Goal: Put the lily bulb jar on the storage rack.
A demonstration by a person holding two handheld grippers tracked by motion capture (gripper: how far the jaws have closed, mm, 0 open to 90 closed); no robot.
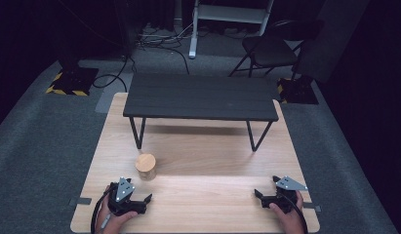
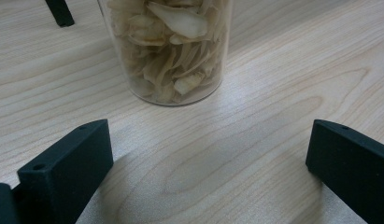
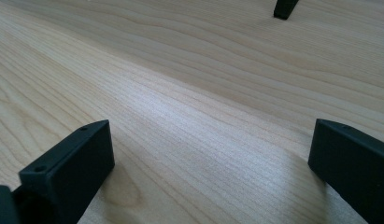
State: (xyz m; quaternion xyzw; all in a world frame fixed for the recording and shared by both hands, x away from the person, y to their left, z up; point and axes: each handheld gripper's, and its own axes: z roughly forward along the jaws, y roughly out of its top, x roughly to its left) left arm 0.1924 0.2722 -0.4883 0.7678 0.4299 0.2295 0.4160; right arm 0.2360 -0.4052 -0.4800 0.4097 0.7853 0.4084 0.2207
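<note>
High view, count: one jar [image 1: 146, 166] with a wooden lid, one dark low bench [image 1: 201, 97], two tongs, all on the pale counter [image 1: 203, 156].
High view, hands: left tongs [image 1: 139, 201] low at the near-left edge, just short of the jar; right tongs [image 1: 264, 193] near-right, well apart from it.
Left gripper view: jar [image 2: 168, 46], clear, packed with pale dried slices, stands upright ahead; jaws spread wide, nothing between them.
Right gripper view: bare counter [image 3: 189, 93], one bench foot [image 3: 285, 8] far off; jaws wide, empty.
</note>
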